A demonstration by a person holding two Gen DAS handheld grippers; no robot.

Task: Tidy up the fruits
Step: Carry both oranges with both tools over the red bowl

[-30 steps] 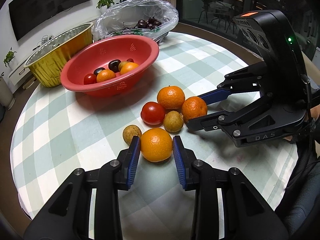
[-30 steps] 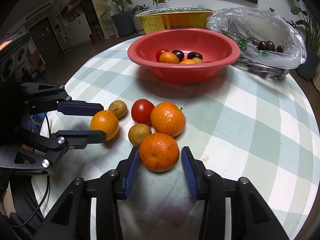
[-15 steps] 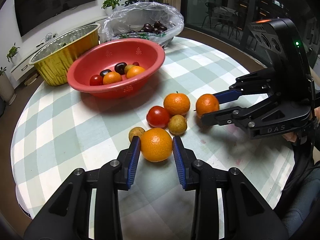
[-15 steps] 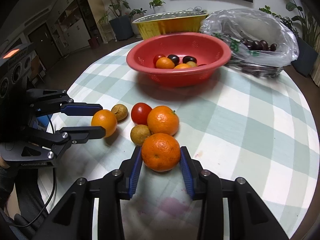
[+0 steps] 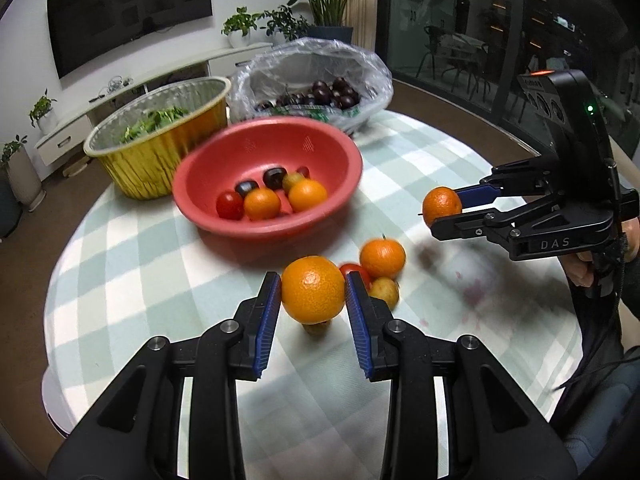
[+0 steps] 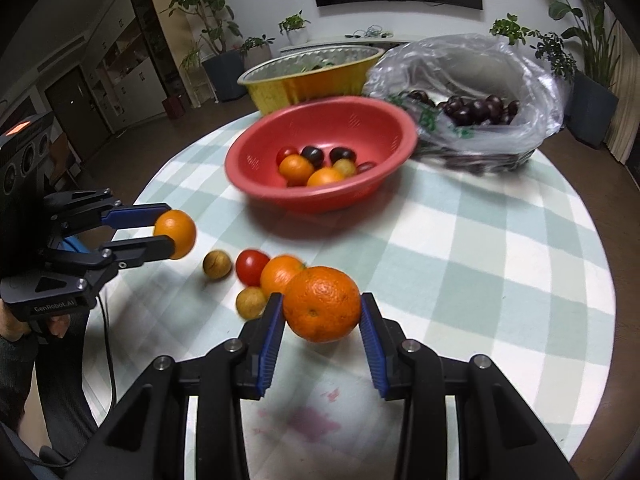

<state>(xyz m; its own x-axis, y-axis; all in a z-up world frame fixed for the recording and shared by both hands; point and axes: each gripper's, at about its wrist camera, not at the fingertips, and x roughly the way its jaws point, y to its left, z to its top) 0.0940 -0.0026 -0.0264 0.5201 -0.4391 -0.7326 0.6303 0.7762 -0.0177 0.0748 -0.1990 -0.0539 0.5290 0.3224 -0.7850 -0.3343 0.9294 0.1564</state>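
Observation:
My left gripper (image 5: pixel 313 292) is shut on an orange (image 5: pixel 313 289) and holds it above the table; it shows in the right wrist view (image 6: pixel 170 236) with its orange (image 6: pixel 176 233). My right gripper (image 6: pixel 322 310) is shut on another orange (image 6: pixel 322 303), also lifted; it shows in the left wrist view (image 5: pixel 444 210) with its orange (image 5: pixel 441 205). On the cloth lie a third orange (image 5: pixel 382 258), a red tomato (image 6: pixel 252 267) and two small brown fruits (image 6: pixel 217 265) (image 6: pixel 251 302). The red bowl (image 5: pixel 344 152) behind holds several fruits.
A gold foil tub (image 5: pixel 160 160) with greens stands behind the bowl. A clear plastic bag of dark cherries (image 5: pixel 316 80) sits at the back. The round table has a green checked cloth (image 6: pixel 480 280), stained red near the front. The table edge curves close on all sides.
Both grippers have lifted their oranges off the table and risen. The view now looks down into the red bowl more steeply. The loose fruits stay on the cloth.

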